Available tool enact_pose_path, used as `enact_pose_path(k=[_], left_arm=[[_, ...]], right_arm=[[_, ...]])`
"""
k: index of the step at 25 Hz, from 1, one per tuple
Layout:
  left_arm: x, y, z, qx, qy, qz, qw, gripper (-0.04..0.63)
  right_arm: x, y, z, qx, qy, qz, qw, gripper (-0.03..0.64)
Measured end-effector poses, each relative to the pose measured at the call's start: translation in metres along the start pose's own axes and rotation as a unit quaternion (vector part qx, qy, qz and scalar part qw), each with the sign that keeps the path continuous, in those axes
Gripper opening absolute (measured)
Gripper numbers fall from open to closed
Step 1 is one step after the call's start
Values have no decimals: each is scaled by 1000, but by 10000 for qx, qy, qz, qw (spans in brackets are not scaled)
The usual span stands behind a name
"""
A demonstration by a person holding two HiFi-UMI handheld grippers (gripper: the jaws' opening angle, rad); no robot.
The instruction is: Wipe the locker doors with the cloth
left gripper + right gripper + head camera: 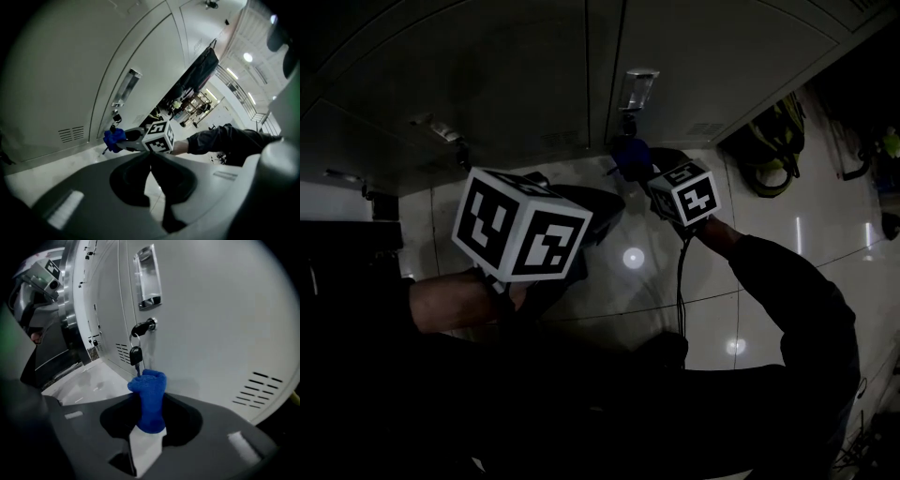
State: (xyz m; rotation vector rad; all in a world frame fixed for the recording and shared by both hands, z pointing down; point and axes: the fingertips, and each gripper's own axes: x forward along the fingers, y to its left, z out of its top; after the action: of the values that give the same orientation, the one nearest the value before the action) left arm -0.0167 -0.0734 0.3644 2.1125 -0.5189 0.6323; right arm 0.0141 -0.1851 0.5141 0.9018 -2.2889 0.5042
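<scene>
A blue cloth [150, 397] stands up bunched between the jaws of my right gripper [149, 425], which is shut on it. The cloth's top sits just below the key [135, 355] that hangs from the lock of a grey locker door [211, 319]; I cannot tell whether it touches the door. In the head view the cloth [630, 156] is low on the lockers, under a door handle [637, 89]. My left gripper [151, 155] is shut and empty, held back from the lockers [70, 70], and it looks at the right gripper [133, 144] and the cloth [114, 139].
The glossy tiled floor [656, 272] runs along the foot of the lockers. A green and black bag [773, 141] lies at the right by the locker row. Vent slots [258, 390] sit low on the door. A cable [680, 281] hangs from the right gripper.
</scene>
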Motion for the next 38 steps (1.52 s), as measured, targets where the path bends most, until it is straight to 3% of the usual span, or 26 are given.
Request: enact_pose_path(k=[3, 14, 25, 29, 38], left_arm=[[-6, 9, -1, -82, -25, 25, 10000, -21], [-1, 27, -4, -267, 55, 46, 9996, -20], [28, 9, -4, -94, 292, 23, 9995, -20], [41, 1, -2, -24, 369, -4, 9993, -20], [58, -7, -4, 41, 513, 34, 9987, -20]], right_arm=[[16, 11, 16, -112, -57, 158, 9998, 124], [30, -3, 9, -182, 63, 186, 9996, 126], [-16, -83, -29, 270, 71, -531, 9982, 126], [-45, -140, -62, 615, 267, -1177, 9908, 126], [-77, -196, -96, 984, 426, -1655, 9804, 126]])
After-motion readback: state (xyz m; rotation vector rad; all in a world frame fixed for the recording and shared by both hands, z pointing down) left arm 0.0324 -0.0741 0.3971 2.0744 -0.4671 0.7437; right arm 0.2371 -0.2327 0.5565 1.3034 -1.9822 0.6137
